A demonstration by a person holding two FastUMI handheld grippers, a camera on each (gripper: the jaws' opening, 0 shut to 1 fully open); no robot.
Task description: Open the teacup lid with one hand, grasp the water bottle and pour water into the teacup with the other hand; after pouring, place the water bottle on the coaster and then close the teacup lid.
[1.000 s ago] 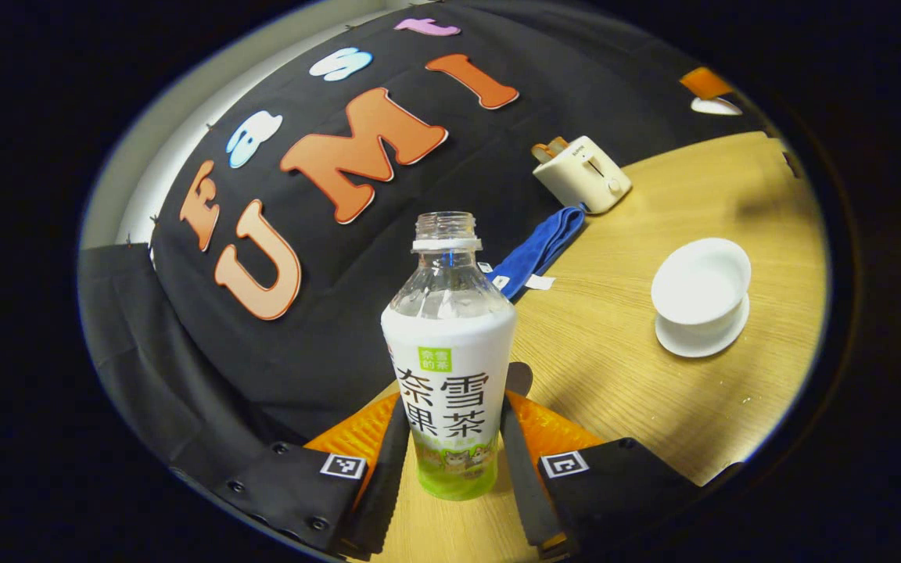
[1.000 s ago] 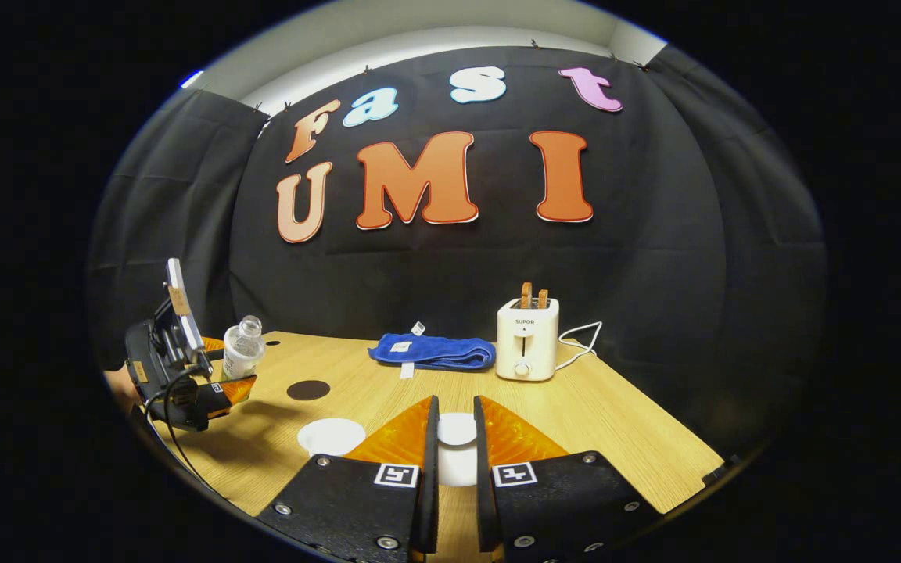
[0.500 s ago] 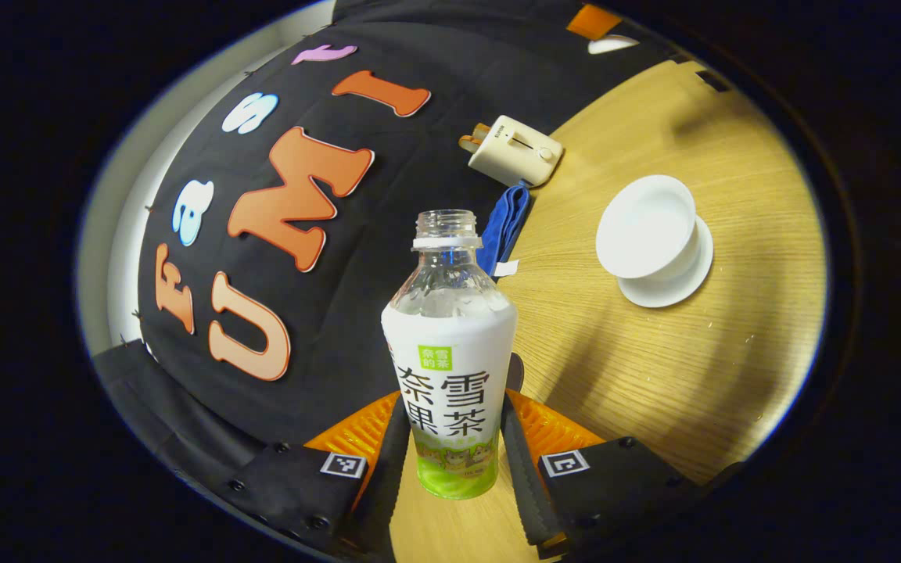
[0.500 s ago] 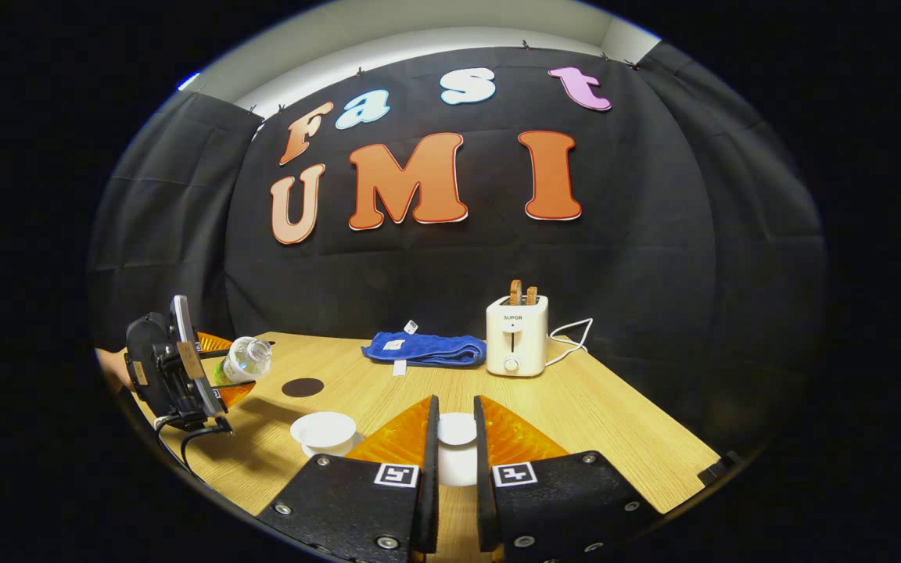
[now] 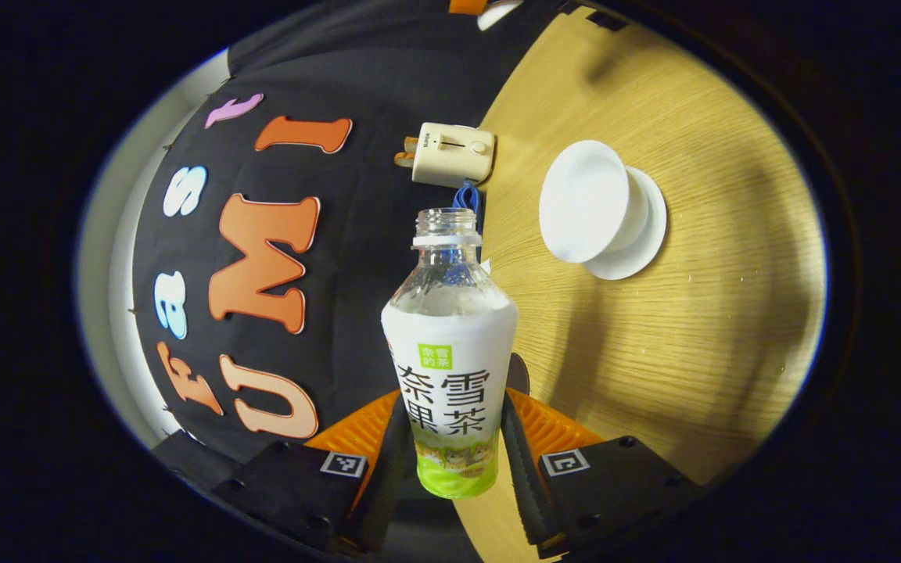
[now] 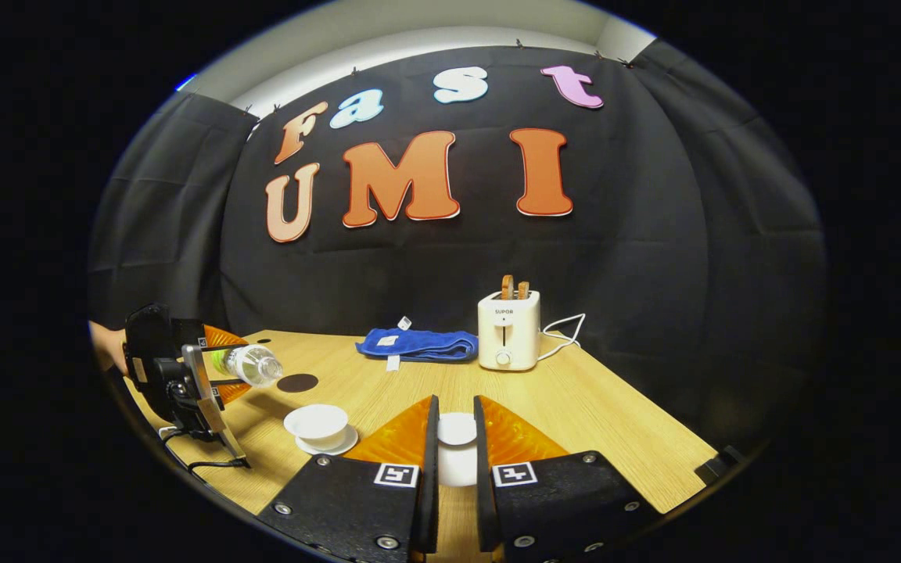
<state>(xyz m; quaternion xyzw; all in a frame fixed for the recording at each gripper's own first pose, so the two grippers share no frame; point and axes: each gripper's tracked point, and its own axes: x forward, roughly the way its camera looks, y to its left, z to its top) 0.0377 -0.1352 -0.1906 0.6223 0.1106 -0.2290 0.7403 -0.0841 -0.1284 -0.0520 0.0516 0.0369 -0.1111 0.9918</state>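
My left gripper (image 5: 450,438) is shut on the uncapped water bottle (image 5: 449,352), which has a white and green label. In the right gripper view the same bottle (image 6: 247,364) lies tilted almost level in the left gripper (image 6: 212,363), mouth pointing right, above and left of the open white teacup (image 6: 317,422) on its saucer. That teacup (image 5: 583,199) appears ahead and right in the left gripper view. My right gripper (image 6: 454,442) is shut on the white teacup lid (image 6: 457,446), held over the table. A dark round coaster (image 6: 297,382) lies behind the cup.
A white toaster (image 6: 507,332) with toast stands at the back of the wooden table (image 6: 599,422), its cord trailing right. A folded blue towel (image 6: 418,345) lies left of it. A hand shows behind the left gripper at the far left.
The left gripper has rolled the bottle from upright to nearly level and moved it toward the teacup. The right gripper with the lid has barely moved.
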